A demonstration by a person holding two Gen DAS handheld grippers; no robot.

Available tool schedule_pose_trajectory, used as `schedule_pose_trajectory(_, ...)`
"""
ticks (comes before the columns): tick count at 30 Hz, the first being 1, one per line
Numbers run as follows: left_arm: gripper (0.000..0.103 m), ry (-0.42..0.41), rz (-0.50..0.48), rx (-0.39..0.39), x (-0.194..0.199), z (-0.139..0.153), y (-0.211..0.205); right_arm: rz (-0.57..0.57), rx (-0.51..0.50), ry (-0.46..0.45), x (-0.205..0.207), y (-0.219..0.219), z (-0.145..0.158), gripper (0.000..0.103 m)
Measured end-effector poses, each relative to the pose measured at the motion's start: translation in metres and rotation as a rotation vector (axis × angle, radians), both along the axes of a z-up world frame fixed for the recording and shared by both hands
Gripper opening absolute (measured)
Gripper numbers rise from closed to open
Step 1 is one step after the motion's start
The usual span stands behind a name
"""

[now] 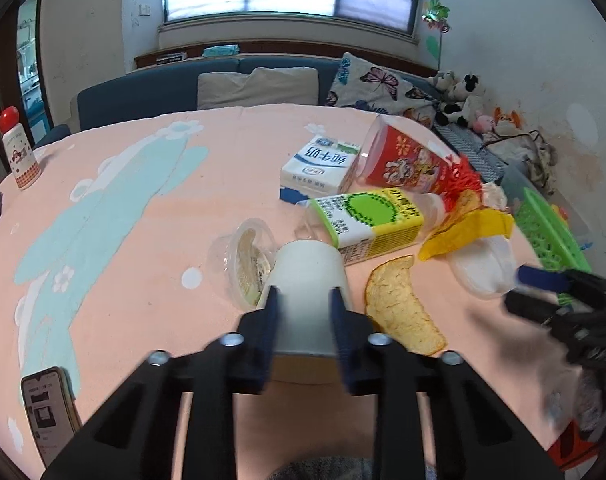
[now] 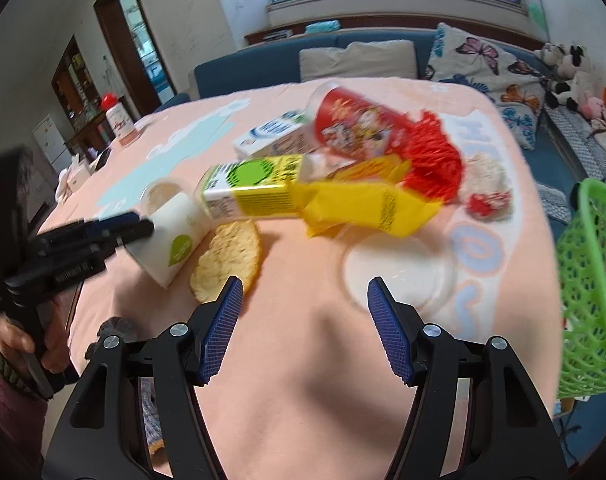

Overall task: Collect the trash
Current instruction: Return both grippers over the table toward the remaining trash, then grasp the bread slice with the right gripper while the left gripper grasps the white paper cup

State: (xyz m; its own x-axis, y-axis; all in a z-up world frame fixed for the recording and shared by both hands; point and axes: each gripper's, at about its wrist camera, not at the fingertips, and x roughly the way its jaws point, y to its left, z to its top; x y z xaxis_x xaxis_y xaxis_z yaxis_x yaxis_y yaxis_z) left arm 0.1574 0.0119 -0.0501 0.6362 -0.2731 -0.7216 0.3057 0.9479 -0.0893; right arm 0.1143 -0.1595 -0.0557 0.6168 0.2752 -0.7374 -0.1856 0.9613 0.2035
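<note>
A red-capped bottle stands upright at the far left of the peach-clothed worktop, and a phone lies at its near left edge. Toward the middle, a clear plastic tub lies tipped on its side, touching the white paper cup, which also lies on its side. The left gripper has its jaws clenched on that cup, one blue pad on each flank. Just right of the cup lies a curved piece of pomelo peel, flat on the cloth. Behind these lie a white milk carton, a green-and-yellow drink carton on its side, and a toppled red snack cup against red netting. A yellow wrapper rests against the drink carton, with a clear plastic lid just in front of it and a crumpled white-and-red wrapper to its right. The right gripper hangs over bare cloth near the peel and the lid, its jaws released and nothing between them. At the far right edge a green mesh basket stands tilted.
</note>
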Motion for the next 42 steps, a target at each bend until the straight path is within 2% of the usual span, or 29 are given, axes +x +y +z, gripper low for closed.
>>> schedule_pose_trajectory(2, 0.023, 0.003, -0.008, 0.011, -0.001, -0.001, 0.000, 0.024, 0.002, 0.010, 0.002, 0.010, -0.004, 0.065)
schedule_pose_trajectory(3, 0.027, 0.004, -0.008, 0.012, -0.002, -0.001, 0.001, 0.033, 0.001, 0.010, 0.002, 0.014, -0.005, 0.065)
schedule_pose_trajectory(4, 0.033, 0.004, -0.008, 0.006, -0.003, -0.001, 0.002, 0.042, 0.000, 0.010, 0.002, 0.018, -0.006, 0.065)
schedule_pose_trajectory(5, 0.048, 0.006, -0.005, 0.000, -0.004, -0.001, 0.003, 0.051, 0.001, 0.012, 0.003, 0.021, -0.007, 0.065)
schedule_pose_trajectory(6, 0.055, 0.004, 0.004, -0.001, -0.005, -0.001, 0.005, 0.060, 0.003, 0.017, 0.005, 0.026, -0.010, 0.065)
schedule_pose_trajectory(7, 0.055, 0.001, 0.007, 0.002, -0.006, -0.002, 0.006, 0.066, 0.005, 0.023, 0.006, 0.028, -0.012, 0.065)
schedule_pose_trajectory(17, 0.055, -0.030, 0.030, -0.027, -0.015, 0.010, 0.038, 0.137, 0.008, 0.060, 0.020, 0.060, -0.028, 0.064)
schedule_pose_trajectory(27, 0.052, -0.007, 0.045, 0.001, -0.021, 0.001, 0.048, 0.147, -0.079, 0.081, 0.035, 0.084, -0.045, 0.065)
schedule_pose_trajectory(30, 0.048, 0.013, 0.033, 0.003, -0.021, -0.005, 0.047, 0.149, -0.120, 0.072, 0.034, 0.086, -0.046, 0.061)
schedule_pose_trajectory(38, 0.039, 0.046, -0.014, 0.029, -0.014, -0.023, 0.032, 0.137, -0.101, 0.061, 0.023, 0.071, -0.039, 0.047)
schedule_pose_trajectory(42, 0.036, 0.061, -0.023, 0.025, -0.004, -0.029, 0.027, 0.126, -0.096, 0.062, 0.015, 0.060, -0.037, 0.045)
